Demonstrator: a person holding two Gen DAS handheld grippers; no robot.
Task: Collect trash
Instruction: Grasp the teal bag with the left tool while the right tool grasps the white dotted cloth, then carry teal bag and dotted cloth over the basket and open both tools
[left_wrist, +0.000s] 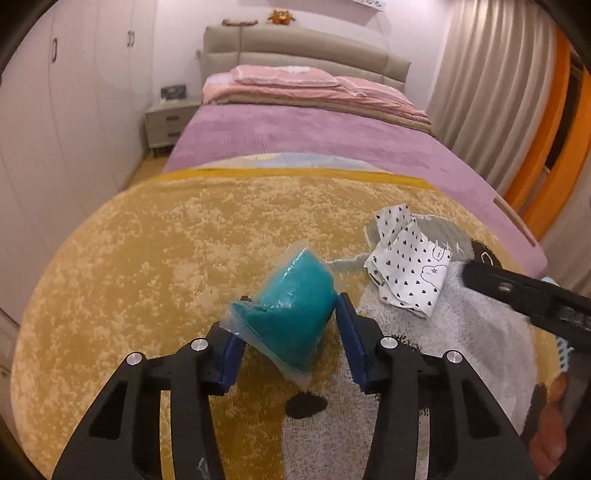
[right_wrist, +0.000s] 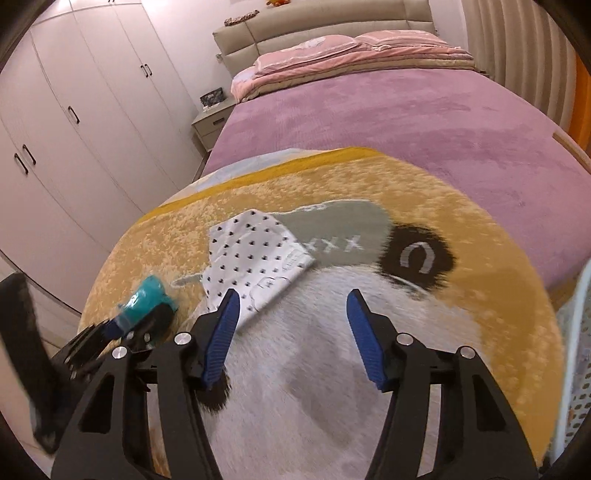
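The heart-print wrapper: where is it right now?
The heart-print wrapper lies on the yellow blanket, just ahead of the open right gripper and right of the teal packet.

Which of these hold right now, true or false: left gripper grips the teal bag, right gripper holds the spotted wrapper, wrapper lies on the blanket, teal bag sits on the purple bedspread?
1. The left gripper grips the teal bag: true.
2. The right gripper holds the spotted wrapper: false, it is open and empty.
3. The wrapper lies on the blanket: true.
4. The teal bag sits on the purple bedspread: false, it is between the left fingers over the yellow blanket.
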